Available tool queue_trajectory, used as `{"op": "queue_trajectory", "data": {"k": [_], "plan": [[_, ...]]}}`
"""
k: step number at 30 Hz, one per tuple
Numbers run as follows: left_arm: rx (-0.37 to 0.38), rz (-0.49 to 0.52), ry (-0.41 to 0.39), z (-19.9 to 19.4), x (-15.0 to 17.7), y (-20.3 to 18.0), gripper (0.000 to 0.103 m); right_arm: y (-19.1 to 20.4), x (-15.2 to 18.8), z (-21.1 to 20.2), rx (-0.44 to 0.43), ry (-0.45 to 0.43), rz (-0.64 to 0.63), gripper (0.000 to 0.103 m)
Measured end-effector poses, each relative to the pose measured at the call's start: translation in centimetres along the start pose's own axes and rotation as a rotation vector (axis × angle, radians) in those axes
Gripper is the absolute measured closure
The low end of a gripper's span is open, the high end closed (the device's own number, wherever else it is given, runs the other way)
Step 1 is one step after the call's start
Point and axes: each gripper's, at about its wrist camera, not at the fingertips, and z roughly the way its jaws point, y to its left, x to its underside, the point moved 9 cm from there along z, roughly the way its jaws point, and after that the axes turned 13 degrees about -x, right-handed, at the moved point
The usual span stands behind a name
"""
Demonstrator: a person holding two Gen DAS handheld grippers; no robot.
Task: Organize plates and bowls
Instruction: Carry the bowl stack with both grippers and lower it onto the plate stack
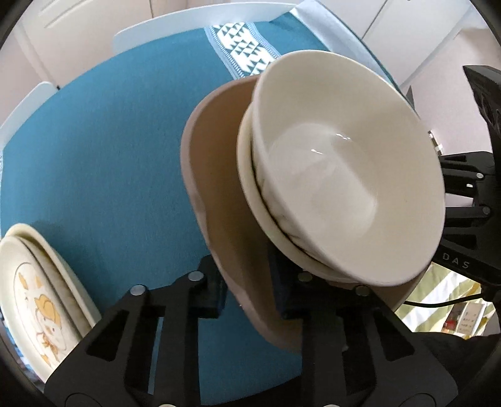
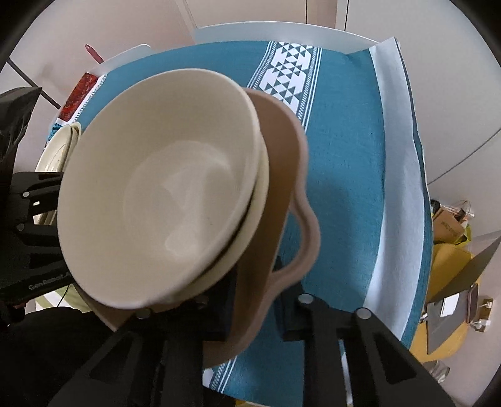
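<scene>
A tan tray-like dish (image 1: 216, 175) with handle lugs carries two nested cream bowls (image 1: 347, 175). My left gripper (image 1: 247, 291) is shut on the dish's near rim in the left wrist view. In the right wrist view my right gripper (image 2: 255, 300) is shut on the opposite rim of the same tan dish (image 2: 281, 175), with the cream bowls (image 2: 159, 194) leaning left. The stack is tilted and held above the teal tablecloth (image 1: 109, 156). The other gripper's black body shows at each view's edge.
A stack of cream plates with an orange cartoon print (image 1: 34, 300) lies on the cloth at the left; it also shows in the right wrist view (image 2: 59, 147). The cloth has a white triangle-pattern band (image 2: 288, 75). White chair backs (image 1: 194, 22) stand beyond the table. Clutter lies on the floor at right (image 2: 451, 281).
</scene>
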Motion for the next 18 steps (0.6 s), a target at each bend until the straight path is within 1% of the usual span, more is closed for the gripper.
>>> {"op": "queue_trajectory", "data": {"k": [1,3,5,7,11,13,18], "plan": [[0.001,0.002,-0.004,-0.1,0.0,-0.2,0.089,0.2,0.1,0.1,-0.006,-0.004,-0.007,0.091],[-0.030,0.020,-0.021,-0.2,0.0,-0.4,0.089,0.3,0.2,0.0,0.010,-0.014,-0.025,0.092],[-0.044,0.022,-0.038,-0.5,-0.1,-0.5,0.089,0.1,0.1,-0.2,0.006,-0.033,-0.018,0.092],[-0.053,0.023,-0.052,-0.9,-0.2,-0.5,0.089,0.0,0.2,-0.4,-0.003,-0.050,-0.013,0.092],[-0.060,0.008,-0.083,-1.7,-1.1,-0.4,0.090,0.3,0.0,-0.9,0.020,-0.065,-0.038,0.092],[-0.067,0.002,-0.093,-3.4,0.2,0.4,0.090,0.8,-0.3,-1.4,0.026,-0.076,-0.046,0.092],[-0.089,-0.024,-0.129,-6.9,0.3,2.0,0.090,2.9,-1.6,-3.5,0.044,-0.105,-0.087,0.092]]}}
